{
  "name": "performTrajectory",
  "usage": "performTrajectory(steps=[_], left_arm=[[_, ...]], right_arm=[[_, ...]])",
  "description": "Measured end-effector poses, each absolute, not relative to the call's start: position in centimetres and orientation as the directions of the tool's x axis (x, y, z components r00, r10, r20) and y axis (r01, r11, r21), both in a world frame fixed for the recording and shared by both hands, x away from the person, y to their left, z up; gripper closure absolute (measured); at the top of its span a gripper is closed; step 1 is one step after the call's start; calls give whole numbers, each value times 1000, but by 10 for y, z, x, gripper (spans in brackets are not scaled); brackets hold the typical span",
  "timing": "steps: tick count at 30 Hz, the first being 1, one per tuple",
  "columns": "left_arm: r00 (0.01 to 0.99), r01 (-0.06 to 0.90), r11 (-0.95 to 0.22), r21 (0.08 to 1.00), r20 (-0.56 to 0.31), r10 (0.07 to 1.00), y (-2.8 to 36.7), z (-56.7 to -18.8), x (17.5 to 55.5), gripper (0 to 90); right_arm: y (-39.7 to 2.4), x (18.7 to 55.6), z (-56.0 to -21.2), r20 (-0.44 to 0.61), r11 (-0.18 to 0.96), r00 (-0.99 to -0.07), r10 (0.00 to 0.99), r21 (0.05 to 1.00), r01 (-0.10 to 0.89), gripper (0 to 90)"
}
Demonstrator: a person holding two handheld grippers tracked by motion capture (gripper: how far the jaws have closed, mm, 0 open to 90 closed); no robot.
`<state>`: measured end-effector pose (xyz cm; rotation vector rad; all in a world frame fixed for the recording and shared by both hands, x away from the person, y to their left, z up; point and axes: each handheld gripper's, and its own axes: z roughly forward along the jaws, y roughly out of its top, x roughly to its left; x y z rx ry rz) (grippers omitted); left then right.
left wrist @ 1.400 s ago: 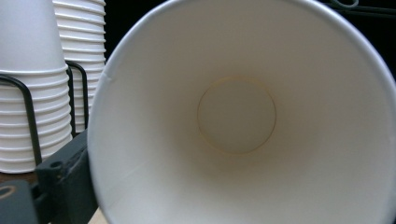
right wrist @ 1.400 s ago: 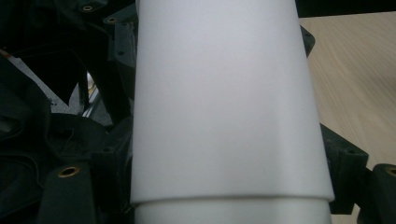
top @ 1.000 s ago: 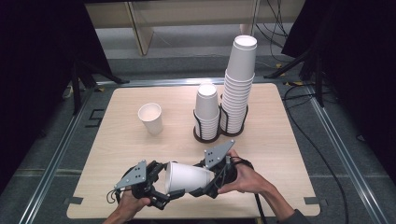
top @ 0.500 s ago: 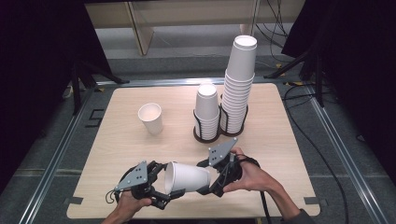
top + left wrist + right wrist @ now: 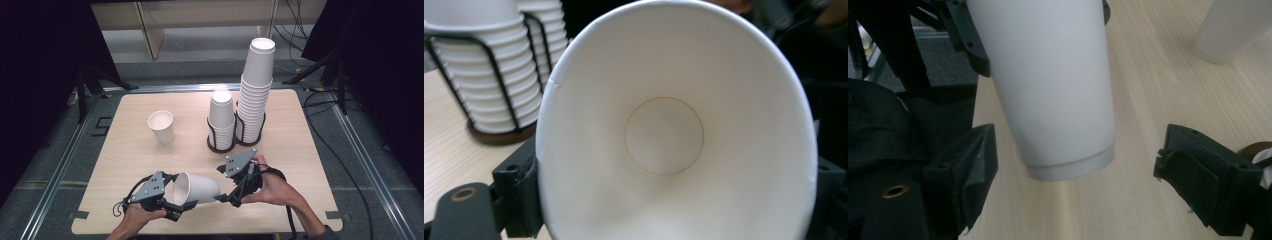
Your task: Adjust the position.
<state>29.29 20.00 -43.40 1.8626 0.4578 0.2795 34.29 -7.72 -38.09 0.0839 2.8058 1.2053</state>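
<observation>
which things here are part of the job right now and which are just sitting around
In use:
- paper cup, held sideways
- left gripper, shut on its rim end
- right gripper, open around its base

Sitting around:
- upright single cup
- two cup stacks in the wire holder
- table

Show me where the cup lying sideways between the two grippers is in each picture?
High view: the sideways cup lies low in the middle, mouth toward the left gripper.
Left gripper view: sideways cup in the middle, seen from inside.
Right gripper view: sideways cup at top middle, bottom nearest.
Shared landmark: the wooden table.
</observation>
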Motion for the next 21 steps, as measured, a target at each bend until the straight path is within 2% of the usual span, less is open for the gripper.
performTrajectory(steps=[3, 12, 21], left_arm=[[886, 180, -343, 922, -1, 463, 200, -433, 293, 129], [874, 190, -413, 891, 37, 484, 193, -429, 288, 129], [872, 177, -451, 875, 73, 483, 191, -427, 286, 129]], right_arm=[[-71, 339, -383, -71, 710, -994, 80, 704, 6, 162], [-49, 332, -401, -121, 775, -991, 54, 631, -34, 161], [-35, 328, -414, -129, 777, -991, 47, 628, -45, 162]])
